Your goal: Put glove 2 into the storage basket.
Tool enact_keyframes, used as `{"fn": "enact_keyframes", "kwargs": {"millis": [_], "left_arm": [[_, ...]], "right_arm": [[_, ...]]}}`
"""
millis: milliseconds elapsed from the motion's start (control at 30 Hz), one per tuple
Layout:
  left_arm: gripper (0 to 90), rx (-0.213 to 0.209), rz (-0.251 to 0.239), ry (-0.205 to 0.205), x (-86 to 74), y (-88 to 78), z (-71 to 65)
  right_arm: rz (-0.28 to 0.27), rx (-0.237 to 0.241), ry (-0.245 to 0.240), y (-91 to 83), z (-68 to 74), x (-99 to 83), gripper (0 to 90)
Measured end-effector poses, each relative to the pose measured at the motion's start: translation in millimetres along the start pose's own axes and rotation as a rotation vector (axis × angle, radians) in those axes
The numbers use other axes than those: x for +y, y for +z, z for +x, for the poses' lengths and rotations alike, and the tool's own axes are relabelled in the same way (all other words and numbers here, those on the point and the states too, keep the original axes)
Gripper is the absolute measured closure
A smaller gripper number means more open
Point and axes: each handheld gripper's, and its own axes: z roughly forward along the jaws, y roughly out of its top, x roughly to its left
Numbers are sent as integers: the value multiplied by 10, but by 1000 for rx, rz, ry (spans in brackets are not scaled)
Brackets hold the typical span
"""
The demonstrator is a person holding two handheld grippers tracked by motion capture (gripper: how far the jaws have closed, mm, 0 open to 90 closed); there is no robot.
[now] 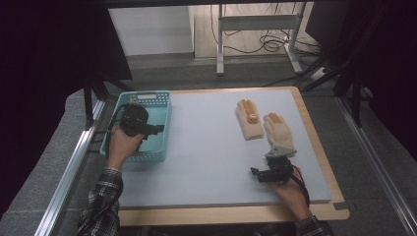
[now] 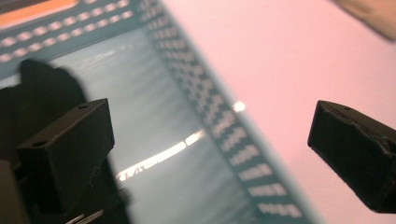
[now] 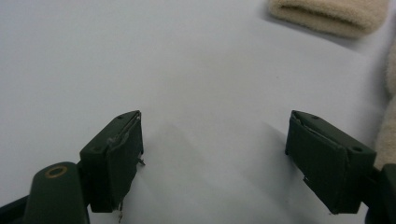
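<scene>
At the left, the left gripper (image 1: 158,129) is held in a hand (image 1: 122,142) over the blue basket (image 1: 164,110), with the wrist bent and the jaws pointed toward the right side of the table. A checked sleeve (image 1: 101,201) is seen on that arm, coming up from the bottom edge. In the left gripper view, the two black jaws are spread wide apart and nothing is held between them; the basket's smooth floor (image 2: 154,130) and its wall full of little holes (image 2: 224,126) are seen under them, with the pale mat (image 2: 280,70) beyond. In the middle, the table is covered by a big light grey mat (image 1: 206,147), and a wooden edge (image 1: 236,214) is seen around it. Further right, two cream gloves with orange fingertips are laid flat on the mat, side by side: the left glove (image 1: 248,120) and the right glove (image 1: 278,130). Just near the cuff of the right glove, the right gripper (image 1: 254,173) is held low over the mat by the other hand (image 1: 290,191), pointing left. In the right gripper view, its jaws are wide open too and only bare mat (image 3: 187,70) is between them; a fuzzy glove cuff (image 3: 327,14) is seen at the top. Behind the table, a grey floor (image 1: 196,69), a metal stand (image 1: 255,29) and loose cables (image 1: 268,44) are seen.
</scene>
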Motion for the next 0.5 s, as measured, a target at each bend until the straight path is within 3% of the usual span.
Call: {"fn": "enact_keyframes", "kwargs": {"millis": [100, 233, 267, 333, 467, 500], "left_arm": [[11, -36, -1, 38, 20, 31, -212], [10, -63, -15, 72, 10, 62, -371], [10, -82, -26, 92, -2, 80, -473], [10, -88, -33, 101, -11, 90, -525], [9, -102, -41, 162, -79, 152, -761], [9, -102, -41, 162, -79, 152, -761]], "right_arm": [[0, 0, 0, 1, -1, 0, 188], [0, 0, 0, 1, -1, 0, 188], [0, 0, 0, 1, -1, 0, 187], [0, 0, 0, 1, -1, 0, 188], [0, 0, 0, 0, -1, 0, 188], [1, 1, 2, 0, 0, 0, 188]]}}
